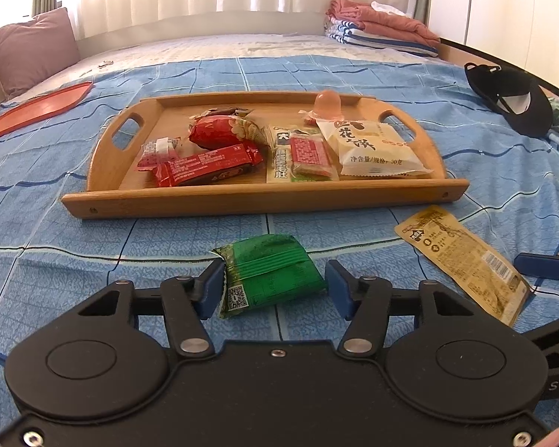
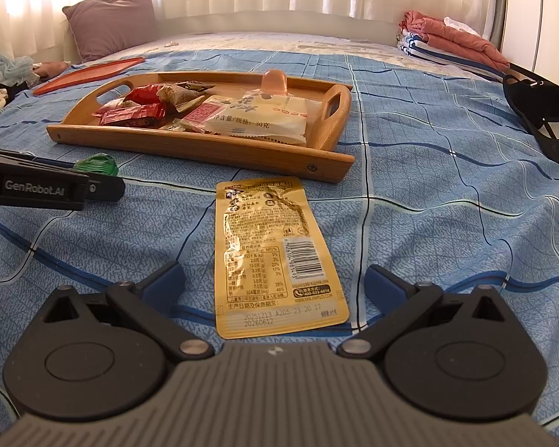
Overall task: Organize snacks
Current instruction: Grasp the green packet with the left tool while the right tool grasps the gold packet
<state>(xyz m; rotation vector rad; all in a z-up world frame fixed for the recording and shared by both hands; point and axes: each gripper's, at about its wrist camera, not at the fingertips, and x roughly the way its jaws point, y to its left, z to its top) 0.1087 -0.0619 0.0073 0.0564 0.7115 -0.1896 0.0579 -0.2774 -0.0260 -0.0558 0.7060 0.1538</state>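
A wooden tray (image 1: 264, 197) on the blue bedsheet holds several snacks: red packets, a white pack (image 1: 369, 145) and a pink jelly cup (image 1: 326, 104). A green snack packet (image 1: 270, 275) lies on the sheet between the open fingers of my left gripper (image 1: 275, 290); the left finger touches its edge. A yellow snack pouch (image 2: 275, 253) lies flat in front of the tray (image 2: 205, 147), between the wide-open fingers of my right gripper (image 2: 274, 283). The pouch also shows in the left wrist view (image 1: 462, 260). The green packet (image 2: 97, 164) peeks out behind the left gripper body in the right wrist view.
An orange lid (image 1: 33, 108) lies left of the tray. A purple pillow (image 1: 29, 48) is at the far left, folded blankets (image 1: 384, 29) at the far right. A black cap (image 1: 510, 97) lies on the sheet to the right.
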